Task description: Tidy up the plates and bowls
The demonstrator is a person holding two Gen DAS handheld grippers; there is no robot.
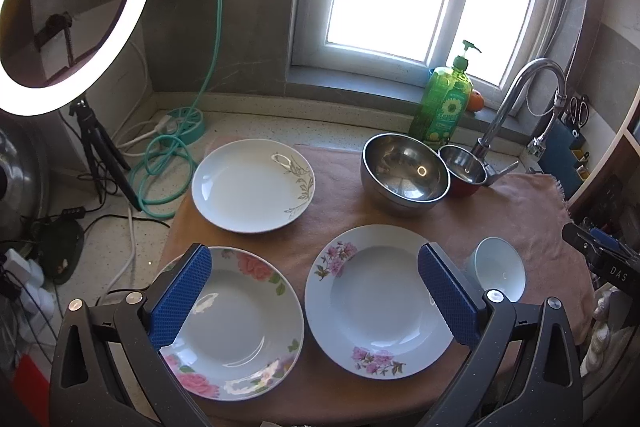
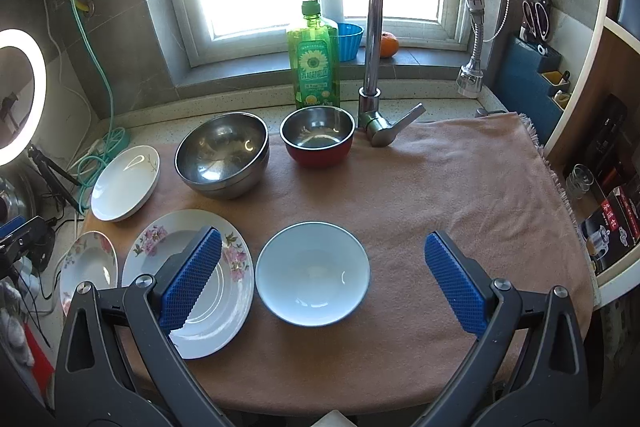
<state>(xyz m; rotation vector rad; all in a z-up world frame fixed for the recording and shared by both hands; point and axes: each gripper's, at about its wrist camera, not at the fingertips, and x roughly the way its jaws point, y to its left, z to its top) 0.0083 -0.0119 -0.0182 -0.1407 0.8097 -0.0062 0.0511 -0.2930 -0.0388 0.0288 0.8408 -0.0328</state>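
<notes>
Three plates lie on a brown cloth (image 2: 440, 187): a white plate with a leaf print (image 1: 252, 185) at the back left, a rose-print plate (image 1: 240, 327) at the front left, and a pink-flower plate (image 1: 372, 303) beside it. A pale blue bowl (image 2: 312, 275) sits right of them. A large steel bowl (image 2: 222, 153) and a red-sided steel bowl (image 2: 318, 135) stand at the back. My left gripper (image 1: 316, 291) is open and empty above the two front plates. My right gripper (image 2: 322, 279) is open and empty above the blue bowl.
A tap (image 2: 376, 47) and a green soap bottle (image 2: 314, 59) stand behind the bowls by the window. A ring light on a tripod (image 1: 60, 7), a coiled green hose (image 1: 168, 171) and cables crowd the left counter. A knife block (image 2: 532, 67) and boxes stand at the right.
</notes>
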